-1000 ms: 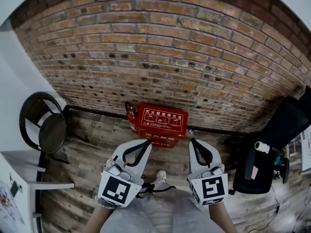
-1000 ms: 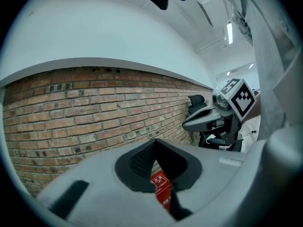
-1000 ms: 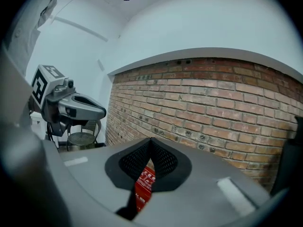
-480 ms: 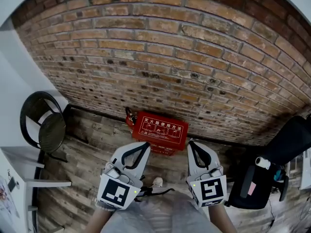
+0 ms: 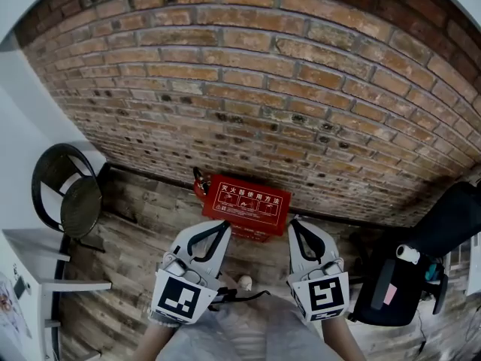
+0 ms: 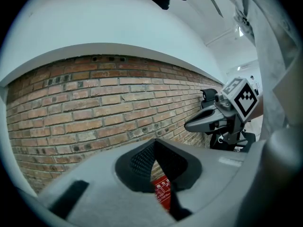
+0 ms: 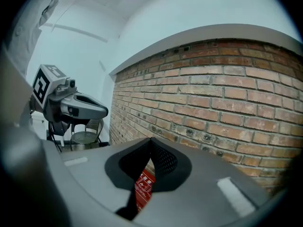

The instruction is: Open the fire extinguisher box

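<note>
Status: fire extinguisher box [image 5: 252,201] sits at frame centre on the floor [image 5: 143,239] against the brick wall [image 5: 301,89], lid closed. Left tongs [image 5: 224,224] and right tongs [image 5: 294,222] hover near it, both pinched together and empty. Opening not started; the whole lid lift remains.

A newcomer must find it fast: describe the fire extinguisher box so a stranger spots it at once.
Follow the red-brown brick wall down to the wooden plank floor. At the wall's foot sits a flat red rectangular box. Its white-printed red lid sets it apart from the black round chair further left.
</note>
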The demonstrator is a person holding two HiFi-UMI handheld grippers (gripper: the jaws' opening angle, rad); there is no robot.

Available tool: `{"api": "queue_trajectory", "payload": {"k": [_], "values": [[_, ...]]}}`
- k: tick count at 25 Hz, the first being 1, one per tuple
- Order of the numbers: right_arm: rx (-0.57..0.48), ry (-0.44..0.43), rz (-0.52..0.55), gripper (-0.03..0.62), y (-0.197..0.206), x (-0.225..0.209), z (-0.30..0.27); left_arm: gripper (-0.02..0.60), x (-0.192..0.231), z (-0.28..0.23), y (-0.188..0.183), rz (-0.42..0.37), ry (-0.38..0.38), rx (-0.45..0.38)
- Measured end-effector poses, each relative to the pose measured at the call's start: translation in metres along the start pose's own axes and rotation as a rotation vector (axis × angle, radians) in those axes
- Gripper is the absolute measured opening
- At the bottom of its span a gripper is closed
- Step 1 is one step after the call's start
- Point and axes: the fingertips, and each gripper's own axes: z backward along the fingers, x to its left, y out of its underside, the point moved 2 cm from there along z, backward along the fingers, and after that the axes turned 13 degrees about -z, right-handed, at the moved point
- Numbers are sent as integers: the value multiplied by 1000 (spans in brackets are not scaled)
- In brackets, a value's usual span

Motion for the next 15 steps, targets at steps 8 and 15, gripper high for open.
{"api": "queue_trajectory", "payload": {"k": [8, 15], "values": [[0, 14, -6, 9, -1, -3, -5, 0, 7, -9, 1, -8, 16, -11], [19, 22, -7, 8, 1, -3, -11, 0, 12, -13, 4, -7, 31, -9]]}}
